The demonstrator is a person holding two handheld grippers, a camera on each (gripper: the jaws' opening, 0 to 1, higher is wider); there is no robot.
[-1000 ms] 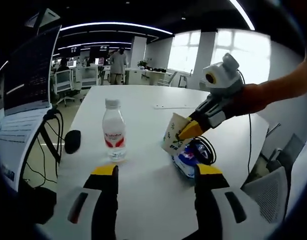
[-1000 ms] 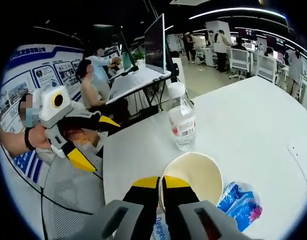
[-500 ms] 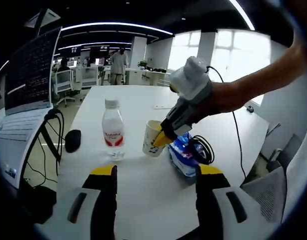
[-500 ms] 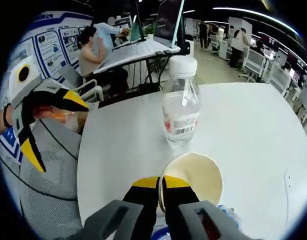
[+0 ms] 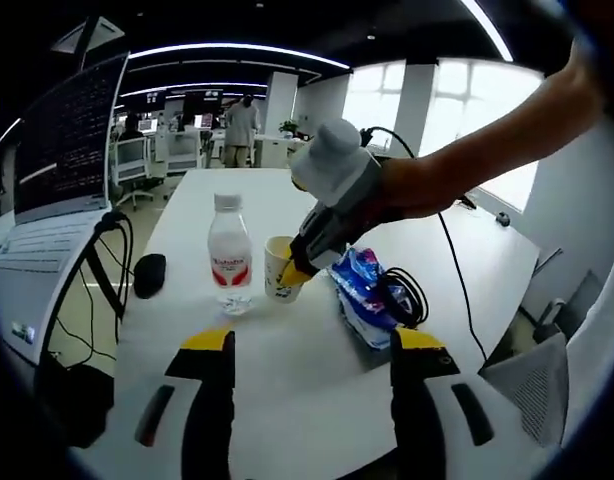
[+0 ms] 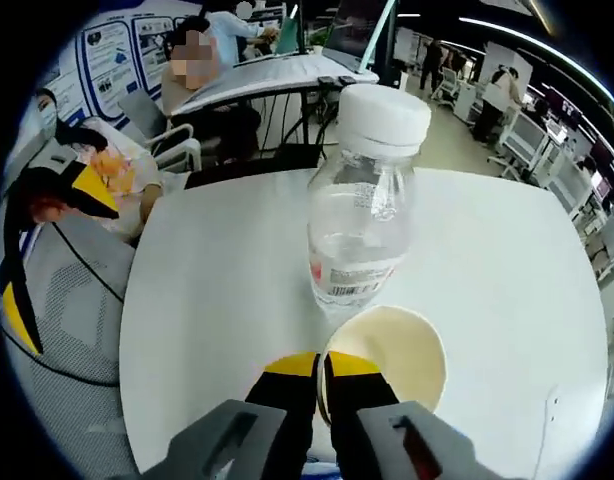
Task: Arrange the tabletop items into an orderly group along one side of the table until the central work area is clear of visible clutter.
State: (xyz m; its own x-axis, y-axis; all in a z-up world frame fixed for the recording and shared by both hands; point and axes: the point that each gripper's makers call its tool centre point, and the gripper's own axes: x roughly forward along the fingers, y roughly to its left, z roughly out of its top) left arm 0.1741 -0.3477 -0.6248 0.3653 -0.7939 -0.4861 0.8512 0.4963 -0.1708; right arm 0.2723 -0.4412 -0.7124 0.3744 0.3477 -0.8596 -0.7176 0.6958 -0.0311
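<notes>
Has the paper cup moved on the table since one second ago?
Yes. In the left gripper view the paper cup, held by the right claw, has moved away from the blue packet and now stands close beside the water bottle.

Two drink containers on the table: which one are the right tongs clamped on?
The paper cup, gripped at its rim by the right tongs. The capped water bottle stands free just beside it, untouched.

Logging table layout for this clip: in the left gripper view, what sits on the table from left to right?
Black mouse → water bottle → paper cup, pinched by the right tongs → blue packet → black cable coil.
</notes>
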